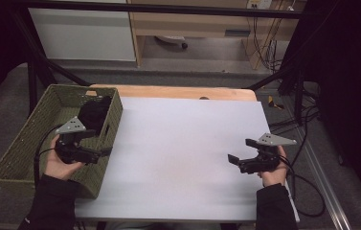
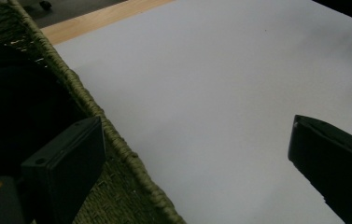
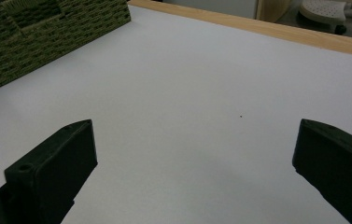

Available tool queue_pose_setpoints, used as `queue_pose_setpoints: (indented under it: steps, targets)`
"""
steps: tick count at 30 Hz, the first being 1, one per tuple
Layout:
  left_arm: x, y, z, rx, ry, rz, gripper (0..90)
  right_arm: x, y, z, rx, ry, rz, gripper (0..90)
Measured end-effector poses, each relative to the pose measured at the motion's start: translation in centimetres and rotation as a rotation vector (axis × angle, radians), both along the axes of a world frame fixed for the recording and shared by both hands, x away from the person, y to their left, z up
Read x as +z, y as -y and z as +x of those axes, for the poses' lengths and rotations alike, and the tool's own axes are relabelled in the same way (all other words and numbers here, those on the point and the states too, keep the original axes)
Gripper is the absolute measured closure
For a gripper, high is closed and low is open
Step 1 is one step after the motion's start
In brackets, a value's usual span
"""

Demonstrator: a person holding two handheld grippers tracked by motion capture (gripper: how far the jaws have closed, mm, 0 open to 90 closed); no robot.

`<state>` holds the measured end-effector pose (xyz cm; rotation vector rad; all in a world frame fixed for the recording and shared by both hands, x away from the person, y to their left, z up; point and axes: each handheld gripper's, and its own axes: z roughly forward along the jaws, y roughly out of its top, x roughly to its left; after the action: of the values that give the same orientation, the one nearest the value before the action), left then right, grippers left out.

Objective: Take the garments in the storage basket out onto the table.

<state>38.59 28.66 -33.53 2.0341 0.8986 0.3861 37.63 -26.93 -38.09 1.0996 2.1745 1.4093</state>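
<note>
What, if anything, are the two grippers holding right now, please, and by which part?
Nothing is held: the left gripper is open over the basket rim, and the right gripper is open above the white sheet.

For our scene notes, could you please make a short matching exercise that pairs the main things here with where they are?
Things:
1. left claw
2. right claw
3. black bundle
4. woven basket

Places:
A. inside the basket, at its far end
B. open, above the white sheet's right part
C. at the table's left edge
D. open, over the basket's right rim

Pairs: 1-D, 2-B, 3-A, 4-C
</note>
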Motion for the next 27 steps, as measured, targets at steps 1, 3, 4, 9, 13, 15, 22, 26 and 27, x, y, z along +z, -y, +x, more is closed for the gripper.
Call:
queue_pose_setpoints:
  steps: [1, 3, 4, 9, 13, 15, 22, 26, 27]
  targets:
    - [0.0, -0.1, 0.0, 0.003, -0.002, 0.002, 3.8, 0.0, 0.0, 0.0, 0.0, 0.001, -0.004, 0.3]
    - [0.0, -0.2, 0.0, 0.006, -0.001, 0.0, 3.8, 0.0, 0.0, 0.0, 0.0, 0.0, -0.001, 0.3]
    - [0.0, -0.3, 0.0, 0.006, -0.001, -0.002, 3.9, 0.0, 0.0, 0.0, -0.001, 0.0, -0.001, 0.3]
    - [0.1, -0.7, 0.0, 0.019, -0.004, -0.002, 3.9, -0.1, 0.0, 0.1, -0.004, -0.004, -0.001, 0.3]
    - [0.2, -1.0, 0.1, 0.027, -0.005, -0.004, 3.9, -0.1, 0.0, 0.1, -0.003, -0.002, -0.006, 0.3]
    - [0.2, -1.2, 0.1, 0.032, -0.007, -0.003, 3.9, -0.2, -0.1, 0.1, -0.002, -0.007, -0.004, 0.3]
    - [0.6, -1.6, 0.1, 0.049, -0.008, -0.004, 3.6, -0.3, 0.0, 0.1, -0.003, -0.003, -0.004, 0.3]
    - [0.7, -1.9, 0.0, 0.062, -0.012, 0.007, 3.3, -0.2, 0.0, 0.2, -0.005, -0.005, 0.0, 0.3]
    - [0.8, -2.1, 0.0, 0.064, -0.015, 0.008, 3.3, -0.2, 0.0, 0.2, -0.005, -0.006, 0.0, 0.3]
